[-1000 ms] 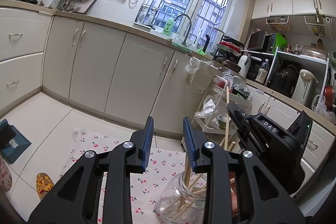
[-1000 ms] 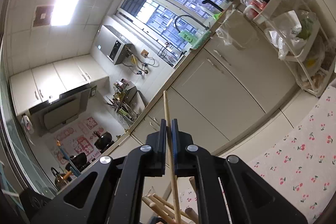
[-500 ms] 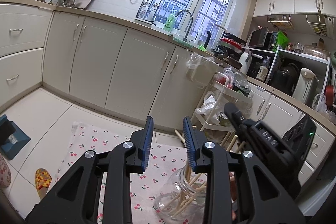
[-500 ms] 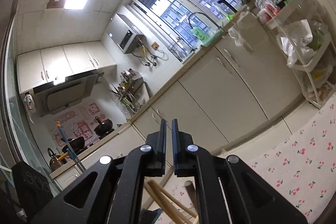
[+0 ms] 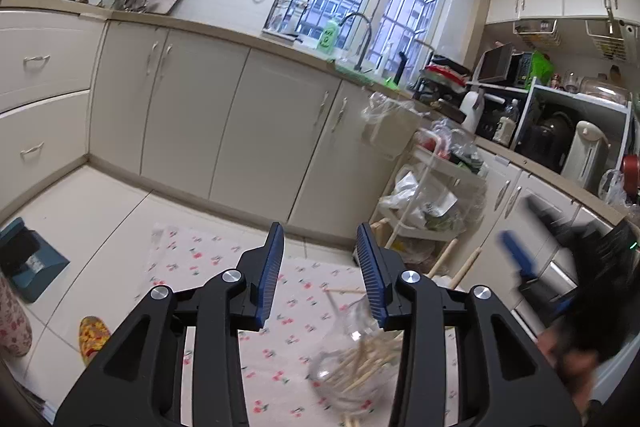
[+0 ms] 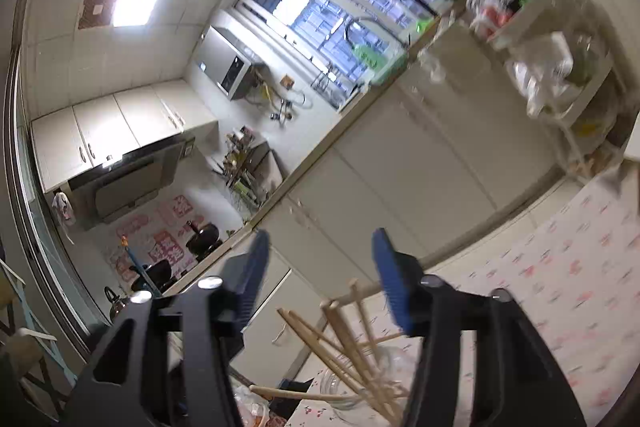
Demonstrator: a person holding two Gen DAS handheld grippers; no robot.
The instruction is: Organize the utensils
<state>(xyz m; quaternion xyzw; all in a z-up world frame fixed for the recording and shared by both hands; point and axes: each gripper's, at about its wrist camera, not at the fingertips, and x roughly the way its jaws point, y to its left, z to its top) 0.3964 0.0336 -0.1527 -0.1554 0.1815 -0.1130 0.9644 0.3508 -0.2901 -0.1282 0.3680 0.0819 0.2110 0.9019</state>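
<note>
Chopsticks point(image 6: 352, 343) stand steeply in the glass jar point(image 5: 352, 375) directly under the right tongs point(image 6: 320, 275), spread wide and empty (left tongs point(image 5: 320, 275) likewise).

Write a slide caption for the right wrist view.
Open right gripper above a glass jar of wooden chopsticks on a cherry-print cloth, kitchen cabinets behind.
</note>
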